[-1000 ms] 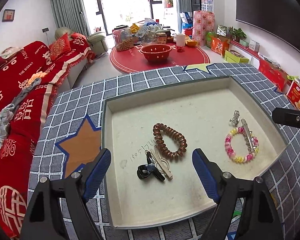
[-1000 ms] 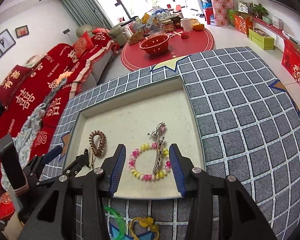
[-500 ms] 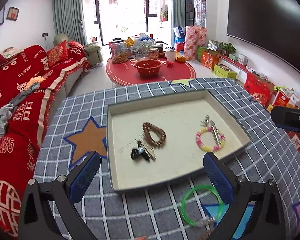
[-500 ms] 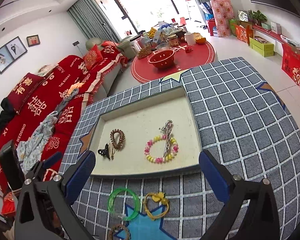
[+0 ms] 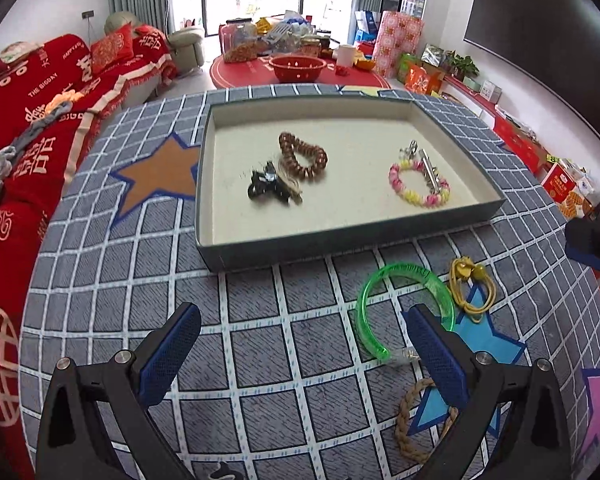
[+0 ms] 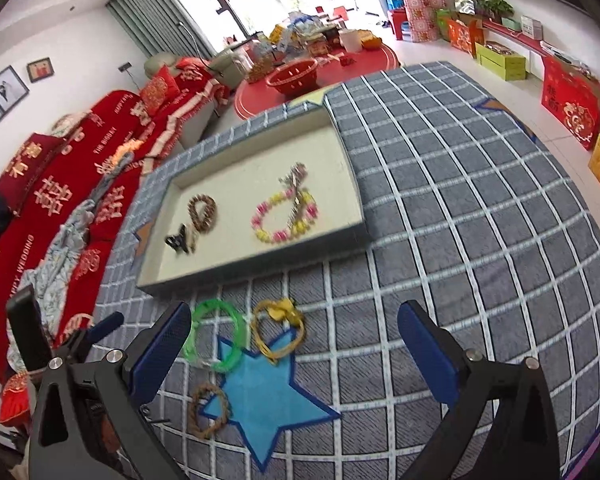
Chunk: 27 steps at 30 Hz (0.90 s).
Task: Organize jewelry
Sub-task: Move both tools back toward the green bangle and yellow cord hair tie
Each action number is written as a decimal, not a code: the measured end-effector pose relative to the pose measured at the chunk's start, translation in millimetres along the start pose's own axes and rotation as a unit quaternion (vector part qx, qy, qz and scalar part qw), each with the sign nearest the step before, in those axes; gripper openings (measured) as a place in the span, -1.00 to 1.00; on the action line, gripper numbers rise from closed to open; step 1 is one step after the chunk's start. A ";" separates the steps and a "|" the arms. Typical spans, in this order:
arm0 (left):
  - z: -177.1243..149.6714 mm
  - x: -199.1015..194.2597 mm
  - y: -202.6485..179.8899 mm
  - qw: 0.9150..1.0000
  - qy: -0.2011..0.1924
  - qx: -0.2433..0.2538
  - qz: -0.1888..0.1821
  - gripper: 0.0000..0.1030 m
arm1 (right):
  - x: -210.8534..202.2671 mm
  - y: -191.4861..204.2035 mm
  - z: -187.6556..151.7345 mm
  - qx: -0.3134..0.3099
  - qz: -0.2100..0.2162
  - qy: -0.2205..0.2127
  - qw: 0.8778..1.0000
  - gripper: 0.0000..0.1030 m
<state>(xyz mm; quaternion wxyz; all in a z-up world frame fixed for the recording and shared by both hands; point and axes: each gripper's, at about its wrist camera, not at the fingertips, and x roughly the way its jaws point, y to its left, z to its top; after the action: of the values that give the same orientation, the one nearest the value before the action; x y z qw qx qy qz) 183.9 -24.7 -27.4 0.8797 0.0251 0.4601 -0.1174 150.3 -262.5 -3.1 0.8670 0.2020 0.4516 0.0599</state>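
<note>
A shallow grey tray (image 5: pixel 340 242) (image 6: pixel 260 268) on the checked cloth holds a brown coil hair tie (image 5: pixel 303 157) (image 6: pixel 202 213), a black claw clip (image 5: pixel 265 187) (image 6: pixel 179 240), a pink-yellow bead bracelet (image 5: pixel 418 186) (image 6: pixel 284 216) and a silver clip (image 5: pixel 426 162). On the cloth in front lie a green bangle (image 5: pixel 404 308) (image 6: pixel 216 336), a yellow band (image 5: pixel 470 286) (image 6: pixel 278 330) and a braided brown ring (image 5: pixel 414 420) (image 6: pixel 210 410). My left gripper (image 5: pixel 304 354) is open and empty, near the green bangle. My right gripper (image 6: pixel 296 354) is open and empty above the three loose pieces.
The table carries a grey checked cloth with blue (image 6: pixel 266 404) and orange (image 5: pixel 160 172) stars. A red sofa (image 5: pixel 16 120) runs along the left. A red round table (image 5: pixel 300 70) with a basket stands beyond.
Both grippers have pulled back from over the tray toward the near side of the table. The right gripper has opened wide. The loose pieces on the cloth have come into view.
</note>
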 end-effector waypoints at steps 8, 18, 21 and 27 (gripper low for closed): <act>-0.2 14.1 -3.1 1.000 0.017 -0.016 0.002 1.00 | 24.1 -4.7 -15.5 -0.024 -0.065 0.036 0.997 0.99; -2.3 26.9 -3.3 0.999 0.032 -0.014 0.018 1.00 | 51.1 11.5 -20.4 -0.100 -0.114 0.056 0.987 0.61; -1.1 29.7 -1.7 0.999 0.034 -0.012 0.021 1.00 | 59.5 16.9 -22.8 -0.124 -0.121 0.064 0.983 0.37; -0.7 36.5 -6.1 0.999 0.040 0.001 0.023 1.00 | 69.1 26.0 -24.7 -0.162 -0.126 0.062 0.977 0.30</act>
<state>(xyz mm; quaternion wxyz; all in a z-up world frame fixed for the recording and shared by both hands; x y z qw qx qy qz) 202.0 -37.2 -57.1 0.8628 0.0412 0.4944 -0.0970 172.9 -211.7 -57.6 0.8591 -0.0034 0.5105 0.0349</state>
